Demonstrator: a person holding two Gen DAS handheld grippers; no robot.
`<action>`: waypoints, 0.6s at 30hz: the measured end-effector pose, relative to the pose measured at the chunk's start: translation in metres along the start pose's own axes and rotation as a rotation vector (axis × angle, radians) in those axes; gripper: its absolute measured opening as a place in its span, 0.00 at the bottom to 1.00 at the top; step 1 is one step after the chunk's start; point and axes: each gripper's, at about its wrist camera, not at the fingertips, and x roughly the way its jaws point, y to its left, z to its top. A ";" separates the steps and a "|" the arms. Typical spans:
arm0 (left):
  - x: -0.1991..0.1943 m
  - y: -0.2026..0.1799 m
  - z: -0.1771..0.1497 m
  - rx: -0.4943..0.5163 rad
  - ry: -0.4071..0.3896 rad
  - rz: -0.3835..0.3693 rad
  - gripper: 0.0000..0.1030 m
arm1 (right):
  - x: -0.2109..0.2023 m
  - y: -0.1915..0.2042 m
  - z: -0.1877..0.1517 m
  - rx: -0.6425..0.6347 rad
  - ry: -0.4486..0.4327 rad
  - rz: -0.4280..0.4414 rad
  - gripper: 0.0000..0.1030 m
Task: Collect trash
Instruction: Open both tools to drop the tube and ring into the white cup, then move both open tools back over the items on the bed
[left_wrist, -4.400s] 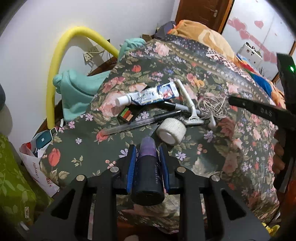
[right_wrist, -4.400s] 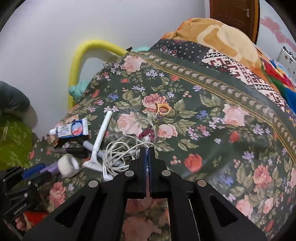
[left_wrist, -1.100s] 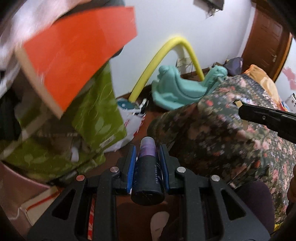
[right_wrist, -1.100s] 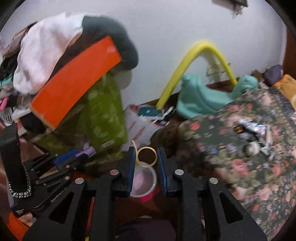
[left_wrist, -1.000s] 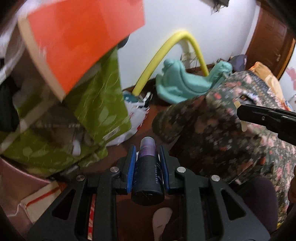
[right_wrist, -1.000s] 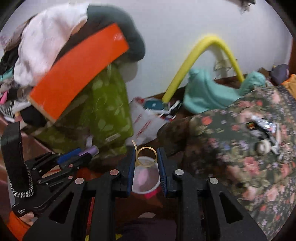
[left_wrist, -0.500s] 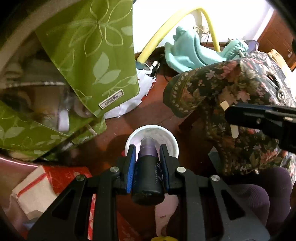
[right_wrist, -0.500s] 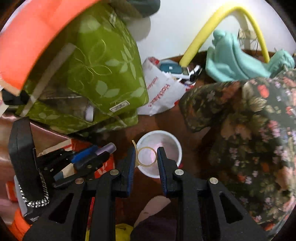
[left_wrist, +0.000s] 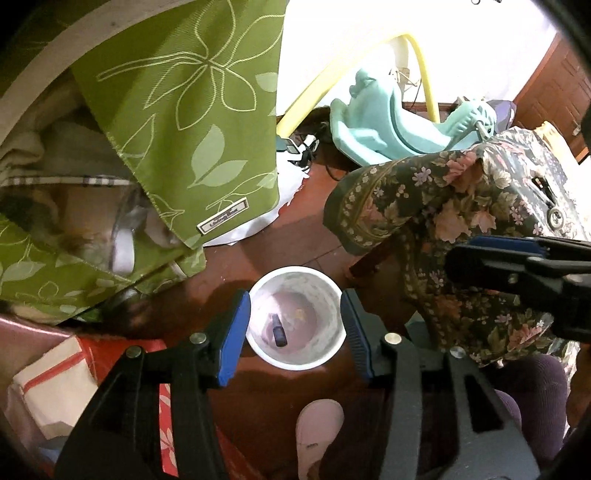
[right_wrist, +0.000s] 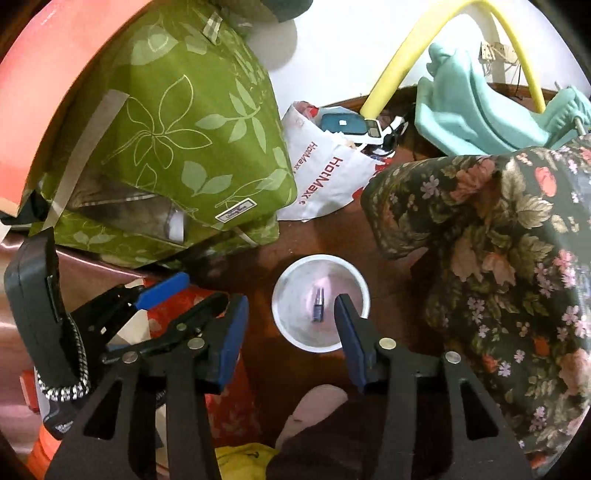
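Two grippers are hovering over one white bin (left_wrist: 295, 363) on the floor, in the dropping step of trash collection. The left gripper (left_wrist: 295, 325) is opening, nothing between its jaws; directly below it, one dark purple tube (left_wrist: 279, 329) is lying in the bin beside one small yellowish scrap (left_wrist: 299, 314). The right gripper (right_wrist: 290, 325) is also opening and empty, with the bin just below its right-hand jaw. Next, both are likely needing more trash from the floral-covered bed (right_wrist: 498, 240).
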 end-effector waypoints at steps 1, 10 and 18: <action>-0.003 -0.001 -0.001 0.000 -0.004 0.000 0.48 | -0.005 0.000 -0.002 -0.006 -0.009 -0.006 0.43; -0.038 -0.023 -0.004 0.033 -0.071 -0.002 0.48 | -0.052 -0.005 -0.015 -0.018 -0.116 -0.060 0.43; -0.076 -0.058 0.006 0.073 -0.162 -0.020 0.48 | -0.107 -0.028 -0.034 0.025 -0.246 -0.126 0.43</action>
